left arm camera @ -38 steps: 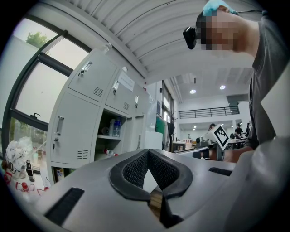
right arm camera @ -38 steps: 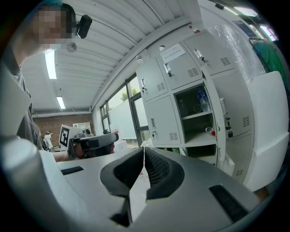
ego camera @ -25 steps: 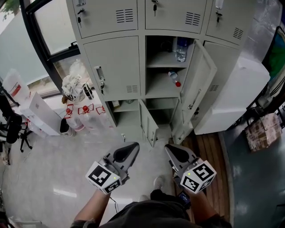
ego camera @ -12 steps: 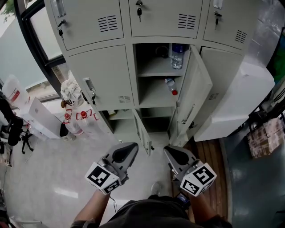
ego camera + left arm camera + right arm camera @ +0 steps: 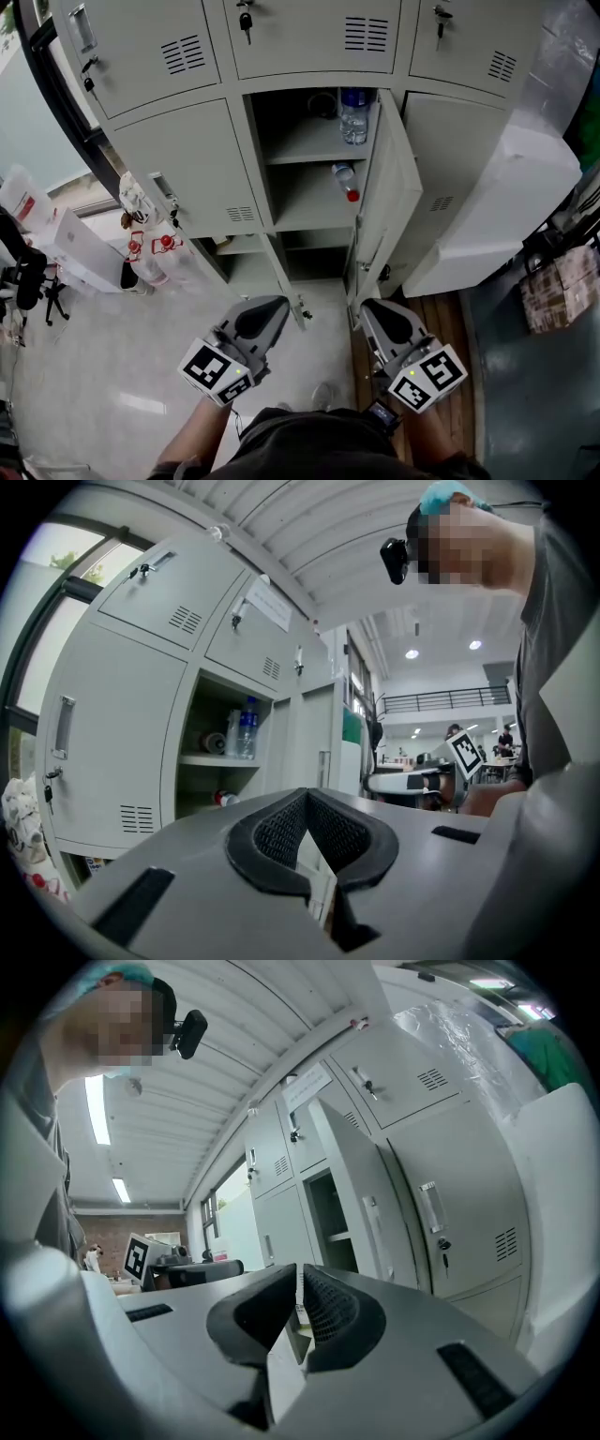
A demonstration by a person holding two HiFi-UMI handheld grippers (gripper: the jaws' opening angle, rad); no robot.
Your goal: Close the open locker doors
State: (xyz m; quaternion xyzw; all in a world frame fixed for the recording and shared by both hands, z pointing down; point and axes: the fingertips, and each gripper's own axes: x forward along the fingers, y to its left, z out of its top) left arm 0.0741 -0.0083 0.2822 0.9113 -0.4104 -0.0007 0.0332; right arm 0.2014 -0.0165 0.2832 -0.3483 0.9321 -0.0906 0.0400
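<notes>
open locker (image 5: 300,199): upright bottle (image 5: 353,116) above, red-capped bottle (image 5: 344,181) lying below

Head view — camera set high on the person, facing forward and steeply down. The tall pale-grey steel locker bank (image 5: 187,159) fills the upper frame at close range. The left gripper (image 5: 267,314) and right gripper (image 5: 377,314) sit low in frame, just short of the lockers.

Left gripper view: camera low behind its own jaws, tilted upward, meeting the bank from front-left with the ribbed white ceiling (image 5: 309,536) above.

Right gripper view: likewise low and upward, taking the bank from the right, close past the open grey steel door (image 5: 361,1194).

Shared ground — all three views hold the open middle compartment (image 5: 309,159). The head and left gripper views both hold the clear plastic water bottle (image 5: 246,728). Each gripper view catches the other gripper's black-and-white marker cube (image 5: 469,752).
</notes>
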